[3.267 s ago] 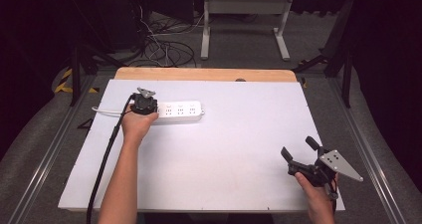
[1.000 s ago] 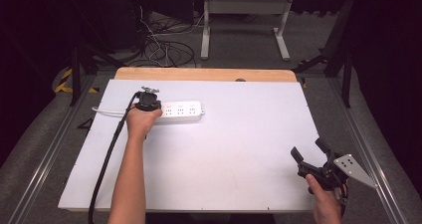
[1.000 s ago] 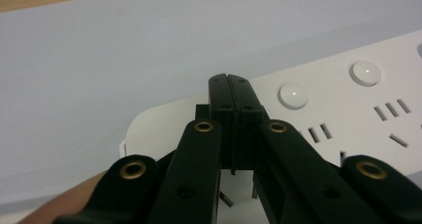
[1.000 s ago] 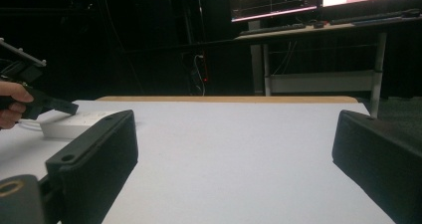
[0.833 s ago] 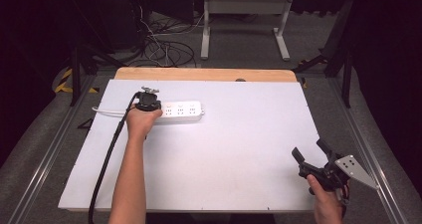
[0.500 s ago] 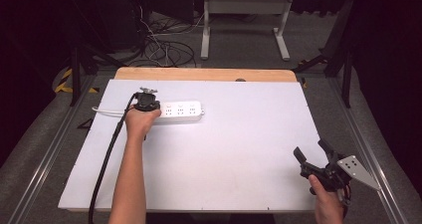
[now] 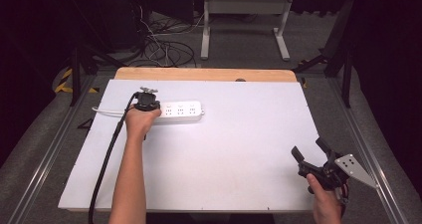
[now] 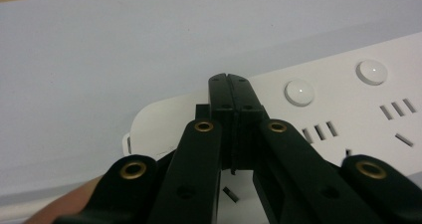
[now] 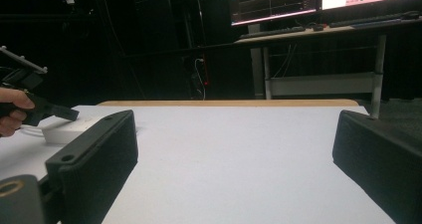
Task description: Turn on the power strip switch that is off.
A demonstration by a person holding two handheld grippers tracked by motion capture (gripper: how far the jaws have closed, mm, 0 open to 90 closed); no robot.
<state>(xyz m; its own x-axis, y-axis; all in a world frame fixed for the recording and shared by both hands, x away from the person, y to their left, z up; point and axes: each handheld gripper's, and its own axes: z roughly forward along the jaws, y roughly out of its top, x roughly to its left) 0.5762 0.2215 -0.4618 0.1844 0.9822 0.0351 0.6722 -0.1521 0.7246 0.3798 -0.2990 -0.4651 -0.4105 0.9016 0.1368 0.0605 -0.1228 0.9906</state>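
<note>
One white power strip point(image 7: 180, 111) lies on the surface point(image 7: 224, 149), directly under the jaws of the left gripper point(image 7: 147, 102), whose tips rest together, pressed down on the strip's near end. In the left gripper view the closed tips point(image 8: 230, 84) sit on the strip's casing point(image 8: 164, 124) just short of its rounded end, with two round white buttons point(image 8: 299, 92) and rows of socket slots running off to the right of the jaws. So the strip's long axis runs sideways from the jaws, not along them; any push or press the left hand point(image 7: 139, 124) makes acts on one end, and the far end could swing. A thin white cord point(image 7: 107, 112) leaves the strip on the side away from the sockets.

Well apart, the right gripper point(image 7: 313, 157) hovers near the surface's opposite corner, jaws spread wide with nothing between them. From its own view the strip point(image 9: 62, 129) lies far ahead and off to the left of its jaws, with only bare surface between. The left hand is clearly the nearer one. Nothing stands in the way; beyond the surface's far wooden edge point(image 7: 204, 74) are floor cables point(image 7: 164, 50) and a desk frame point(image 7: 244, 20).
</note>
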